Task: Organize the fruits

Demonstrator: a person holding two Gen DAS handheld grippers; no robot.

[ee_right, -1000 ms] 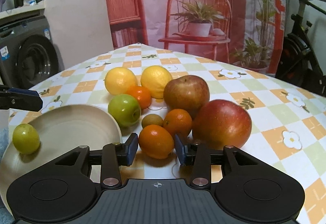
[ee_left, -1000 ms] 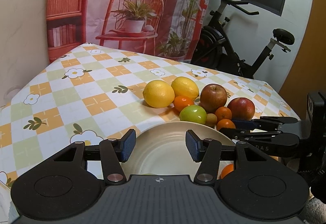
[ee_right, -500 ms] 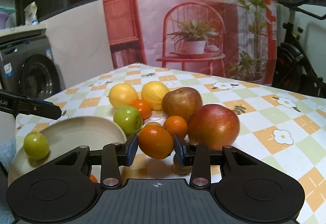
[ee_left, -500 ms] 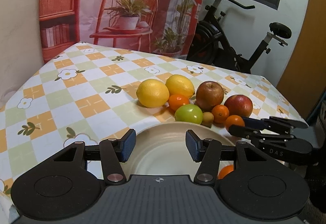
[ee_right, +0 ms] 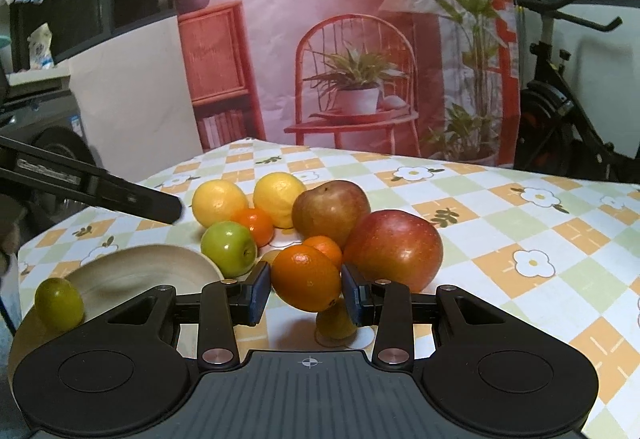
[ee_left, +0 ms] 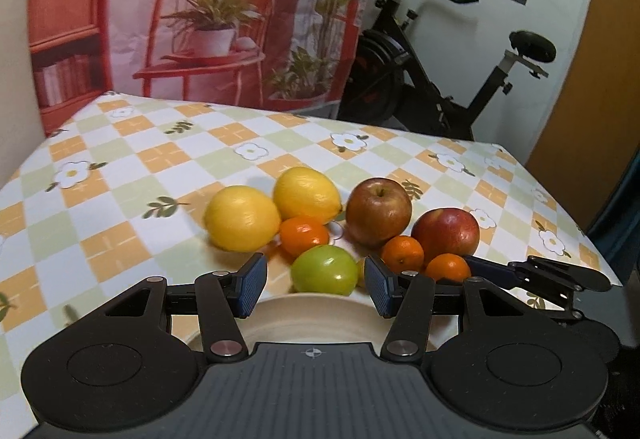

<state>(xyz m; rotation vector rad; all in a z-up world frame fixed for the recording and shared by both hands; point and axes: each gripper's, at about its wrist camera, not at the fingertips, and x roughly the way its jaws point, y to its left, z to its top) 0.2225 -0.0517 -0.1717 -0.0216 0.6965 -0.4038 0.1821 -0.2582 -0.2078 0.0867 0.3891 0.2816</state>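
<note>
- Right gripper point(ee_right: 306, 293): we hold its fingers pinched on a small orange point(ee_right: 306, 277), lifted clear of the bench point(ee_right: 500, 223).
- Plate point(ee_right: 132, 267): low to the left of those fingers, the nearer drop.
- Left gripper point(ee_left: 312, 285): fingers spread, empty, above the plate's rim.

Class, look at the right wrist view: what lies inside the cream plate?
Inside the cream plate, one small green fruit rests near its left rim. The plate's near part is covered by the right tool body, so anything lying there cannot be seen.
</note>
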